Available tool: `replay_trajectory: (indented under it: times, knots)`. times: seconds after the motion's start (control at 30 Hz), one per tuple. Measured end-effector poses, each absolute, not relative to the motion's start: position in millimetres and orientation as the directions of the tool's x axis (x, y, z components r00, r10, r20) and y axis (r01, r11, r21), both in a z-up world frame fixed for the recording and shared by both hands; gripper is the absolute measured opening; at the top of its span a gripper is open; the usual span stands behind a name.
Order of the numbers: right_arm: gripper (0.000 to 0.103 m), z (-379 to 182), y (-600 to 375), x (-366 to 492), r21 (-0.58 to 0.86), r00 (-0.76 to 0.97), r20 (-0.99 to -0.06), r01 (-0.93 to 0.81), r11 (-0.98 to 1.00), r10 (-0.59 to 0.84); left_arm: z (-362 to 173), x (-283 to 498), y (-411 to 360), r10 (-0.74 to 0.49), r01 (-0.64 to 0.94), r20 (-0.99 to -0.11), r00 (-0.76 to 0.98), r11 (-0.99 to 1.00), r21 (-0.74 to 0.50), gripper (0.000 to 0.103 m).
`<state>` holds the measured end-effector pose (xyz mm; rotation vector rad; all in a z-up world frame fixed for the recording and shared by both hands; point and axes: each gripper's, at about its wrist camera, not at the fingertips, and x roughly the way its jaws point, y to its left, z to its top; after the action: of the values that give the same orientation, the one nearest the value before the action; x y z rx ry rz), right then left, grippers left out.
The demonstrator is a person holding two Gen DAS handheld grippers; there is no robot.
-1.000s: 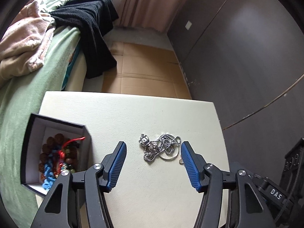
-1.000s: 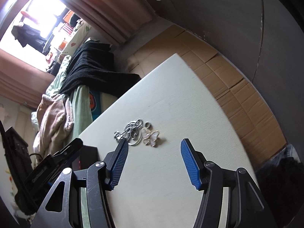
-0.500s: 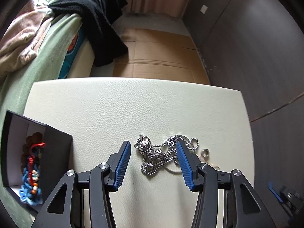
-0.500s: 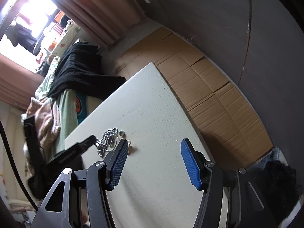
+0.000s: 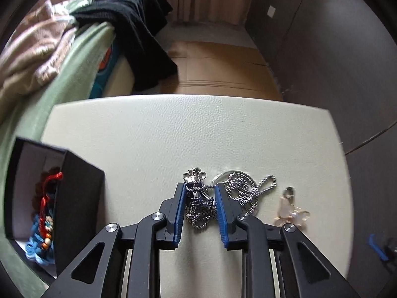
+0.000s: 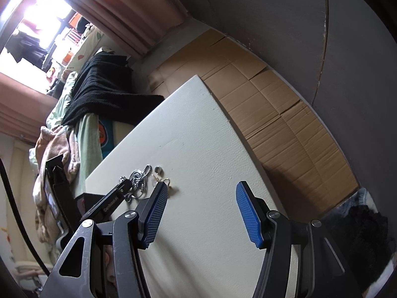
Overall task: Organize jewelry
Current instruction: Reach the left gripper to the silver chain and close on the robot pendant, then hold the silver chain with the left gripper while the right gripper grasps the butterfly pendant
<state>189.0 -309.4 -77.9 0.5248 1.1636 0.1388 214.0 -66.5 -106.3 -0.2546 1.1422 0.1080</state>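
A silver chain necklace point(image 5: 238, 188) with a figure pendant point(image 5: 197, 191) lies on the cream table point(image 5: 173, 136). My left gripper point(image 5: 199, 193) is down on the table, its blue pads closed against the pendant and a bunch of chain. A gold earring pair point(image 5: 289, 211) lies just right of the chain. A black jewelry box point(image 5: 74, 198) with beaded bracelets point(image 5: 44, 213) stands open at the left. In the right wrist view, my right gripper point(image 6: 201, 203) is open and empty above the table, with the necklace point(image 6: 139, 178) and the left gripper to its left.
A bed with a green sheet point(image 5: 62, 69), a pink blanket and a black garment point(image 5: 141, 32) lies beyond the table's left side. Flattened cardboard point(image 5: 218, 74) covers the floor behind the table. A dark wall point(image 5: 335, 49) runs along the right.
My left gripper has moved forward and down onto the necklace and closed around the pendant. My right gripper has drifted a little, staying open.
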Motion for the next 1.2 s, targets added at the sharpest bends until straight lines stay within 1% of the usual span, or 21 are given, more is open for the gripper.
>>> replay_trajectory:
  times: [0.1,0.3,0.47,0.6,0.8,1.0,1.2]
  knots:
    - [0.058,-78.1,-310.1,188.3,0.467,0.403,-0.836,0.164,0.869,0.373,-95.0,206.7,-63.8,-0.069,-0.197,-0.894,0.443,0.965,-0.173,0.024]
    - [0.058,-78.4,-311.7,186.6,0.457,0.407,-0.840,0.174,0.872,0.359,-70.7,178.3,-54.4,-0.167,-0.153,-0.849,0.502,0.948,-0.277,0.024]
    - [0.058,-75.1,-306.2,187.0,0.424,0.413,-0.848,0.152,0.893,0.333,-54.2,159.7,-42.4,-0.202,-0.119,-0.801,0.563,0.940,-0.320,0.024]
    - [0.058,-77.5,-298.8,190.9,0.407,0.407,-0.855,0.138,0.903,0.323,-53.0,152.2,-25.8,-0.211,-0.127,-0.776,0.595,0.928,-0.350,0.024]
    - [0.058,-79.3,-278.7,194.0,0.383,0.407,-0.856,0.088,0.919,0.318,-58.6,146.8,-15.1,-0.263,-0.098,-0.754,0.602,0.913,-0.396,0.024]
    - [0.058,-88.2,-256.5,200.4,0.399,0.389,-0.849,0.025,0.917,0.359,-48.3,143.4,-3.3,-0.300,-0.074,-0.724,0.620,0.897,-0.436,0.024]
    - [0.058,-101.3,-235.1,214.1,0.341,0.397,-0.864,0.011,0.940,0.309,-43.9,139.5,18.0,-0.334,-0.090,-0.698,0.634,0.864,-0.495,0.024]
